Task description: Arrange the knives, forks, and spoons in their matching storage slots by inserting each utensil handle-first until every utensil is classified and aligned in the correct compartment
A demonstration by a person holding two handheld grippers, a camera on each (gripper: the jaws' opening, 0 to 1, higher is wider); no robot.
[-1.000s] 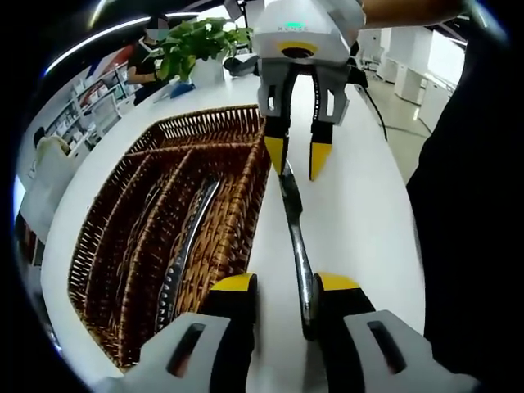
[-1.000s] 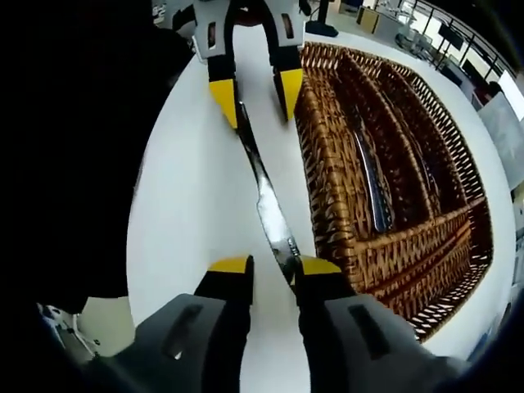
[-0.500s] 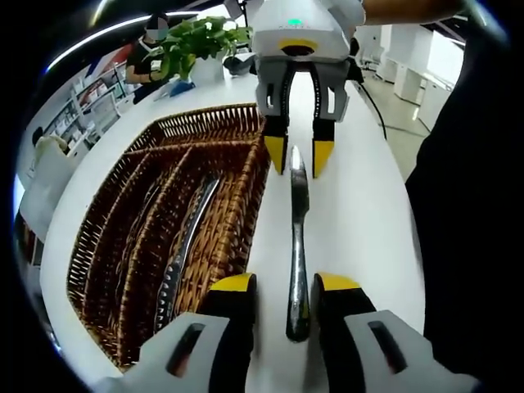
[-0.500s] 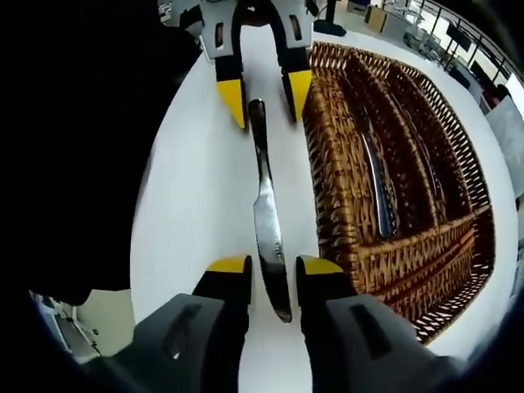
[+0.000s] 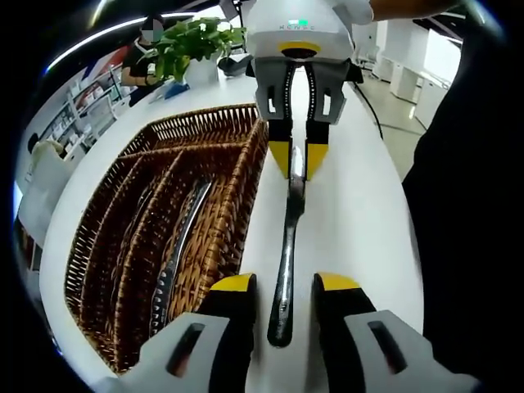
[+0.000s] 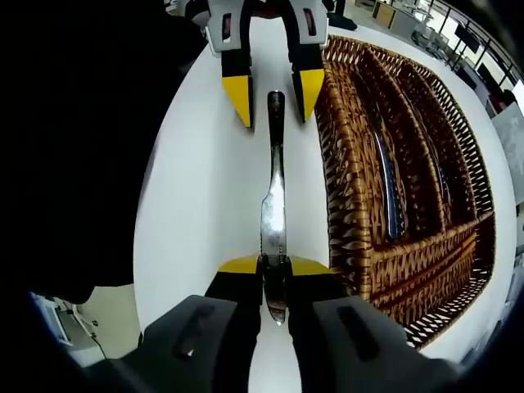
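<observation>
Knife: a silver metal table knife (image 5: pixel 286 254) lies on the white counter (image 5: pixel 360 221) just beside the long outer wall of the brown wicker cutlery tray (image 5: pixel 237 205), outside every slot.
Right gripper: the yellow-tipped right gripper (image 6: pixel 274 265) has its jaws pressed together on the blade end of the knife (image 6: pixel 273 214).
Left gripper: the left gripper (image 5: pixel 285 283) has its jaws spread, straddling the handle end without touching it.
Tray: one silver utensil (image 5: pixel 182 246) lies in the compartment nearest the knife; further compartments hold dark pieces too blurred to name.
Far edge: a green potted plant (image 5: pixel 192 41) stands at the counter's far end.
</observation>
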